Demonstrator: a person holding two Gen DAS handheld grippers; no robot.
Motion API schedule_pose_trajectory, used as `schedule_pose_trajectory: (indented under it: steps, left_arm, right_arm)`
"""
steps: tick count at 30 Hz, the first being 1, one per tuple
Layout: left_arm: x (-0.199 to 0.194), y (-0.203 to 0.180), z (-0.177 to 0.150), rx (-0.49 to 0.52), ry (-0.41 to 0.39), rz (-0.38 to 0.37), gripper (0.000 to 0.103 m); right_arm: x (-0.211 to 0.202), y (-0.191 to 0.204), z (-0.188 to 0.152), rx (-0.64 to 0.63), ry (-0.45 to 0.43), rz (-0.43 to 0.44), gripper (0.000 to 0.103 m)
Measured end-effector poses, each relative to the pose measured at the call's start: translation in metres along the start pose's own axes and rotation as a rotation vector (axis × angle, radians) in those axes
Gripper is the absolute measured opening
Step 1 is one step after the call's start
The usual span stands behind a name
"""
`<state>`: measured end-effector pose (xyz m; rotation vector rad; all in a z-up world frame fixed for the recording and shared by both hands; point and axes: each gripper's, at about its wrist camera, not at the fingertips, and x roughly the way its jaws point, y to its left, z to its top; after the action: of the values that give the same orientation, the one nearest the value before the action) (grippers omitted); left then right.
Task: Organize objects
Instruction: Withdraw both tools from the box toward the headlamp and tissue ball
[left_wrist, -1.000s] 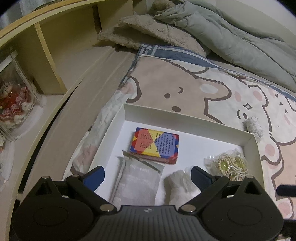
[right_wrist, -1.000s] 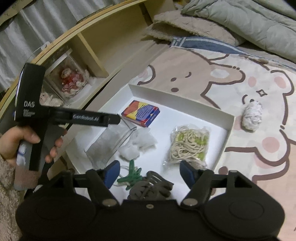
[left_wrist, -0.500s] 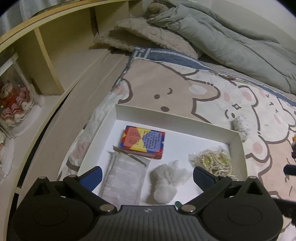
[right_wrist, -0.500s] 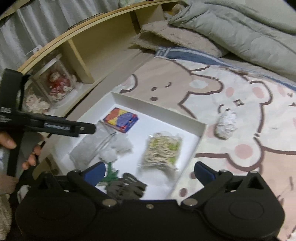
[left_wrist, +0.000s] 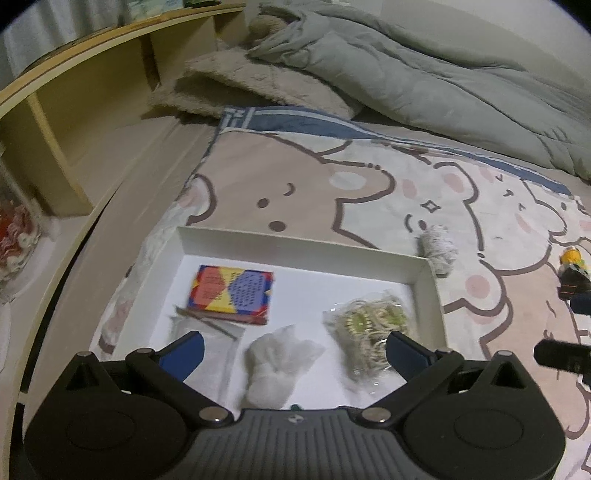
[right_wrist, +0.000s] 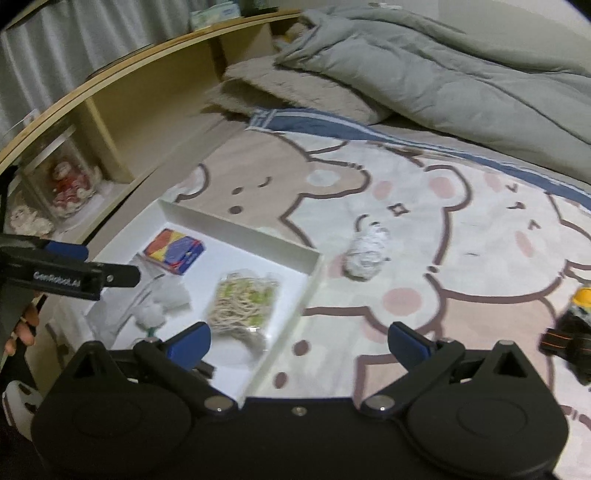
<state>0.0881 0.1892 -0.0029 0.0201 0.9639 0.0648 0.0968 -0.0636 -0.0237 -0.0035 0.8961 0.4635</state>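
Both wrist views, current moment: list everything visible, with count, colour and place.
tray: 1, white, on the bear blanket
card box: 1, red, yellow and blue, far left in tray
white wad: 1, white, tray front
rubber band bag: 1, clear with tan and green bands, tray right
yarn ball: 1, whitish, on blanket beyond the tray's right corner
bear blanket: 1, beige and pink
duvet: 1, grey, bed's far side
left gripper: 1, black, blue pads, open, empty
right gripper: 1, same, open, empty
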Motion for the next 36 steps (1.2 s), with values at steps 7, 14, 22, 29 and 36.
schedule_pose_trajectory:
  steps: [7, 14, 22, 29, 36]
  left_arm:
    - [0.003, -0.029, 0.007, 0.024, -0.011, -0.038, 0.103]
    - [0.007, -0.061, 0.016, 0.05, -0.024, -0.076, 0.103]
    - [0.013, -0.092, 0.027, 0.068, -0.041, -0.105, 0.103]
    - [0.018, -0.116, 0.037, 0.065, -0.075, -0.138, 0.103]
    - [0.026, -0.135, 0.048, 0.084, -0.123, -0.137, 0.103]
  right_arm:
    - [-0.012, -0.029, 0.001, 0.035, -0.02, -0.063, 0.103]
    - [-0.025, -0.061, 0.001, 0.078, -0.044, -0.127, 0.103]
    - [-0.04, -0.098, 0.0, 0.123, -0.072, -0.188, 0.103]
    - [-0.048, -0.128, 0.0, 0.176, -0.091, -0.226, 0.103]
    - [-0.054, -0.158, 0.003, 0.224, -0.104, -0.274, 0.103]
